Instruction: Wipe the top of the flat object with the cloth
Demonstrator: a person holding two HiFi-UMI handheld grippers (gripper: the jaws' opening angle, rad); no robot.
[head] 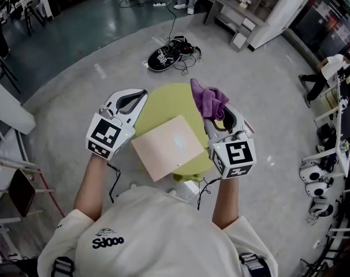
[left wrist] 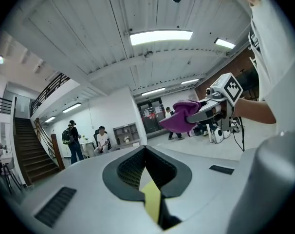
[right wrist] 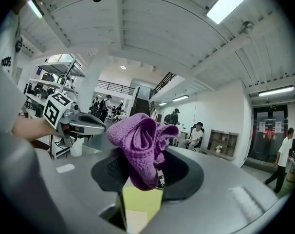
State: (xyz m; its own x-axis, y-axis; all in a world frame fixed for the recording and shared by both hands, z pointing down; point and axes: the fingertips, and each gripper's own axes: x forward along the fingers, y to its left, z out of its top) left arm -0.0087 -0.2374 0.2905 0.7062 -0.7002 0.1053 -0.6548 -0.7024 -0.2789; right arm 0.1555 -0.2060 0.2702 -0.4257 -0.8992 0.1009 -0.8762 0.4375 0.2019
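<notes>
The flat object, a pale pink square panel [head: 168, 147], lies on a round yellow-green table [head: 166, 100], over the table's 6 o'clock half, one corner pointing to 12 o'clock. Its top face is bare; neither gripper touches it.

The cloth, a crumpled purple knit towel [head: 208, 100], is at 1 o'clock from the panel, above the table's 2 o'clock rim and off the panel. The head view does not show how high it is above the table. The right gripper [head: 212, 119] has its jaws clamped on the cloth. In the right gripper view the cloth [right wrist: 140, 147] bunches upward out of the closed jaws. The right gripper's marker cube is at 3 o'clock from the panel, with the jaws pointing to 11 o'clock.

The left gripper [head: 139, 94] is at 10 o'clock from the panel, beside the table's edge. Its jaws are closed tip to tip with nothing between them, as confirmed in the left gripper view [left wrist: 145, 148].

A black object with tangled cables [head: 166, 56] lies on the grey floor [head: 261, 85] at 12 o'clock, beyond the table.
</notes>
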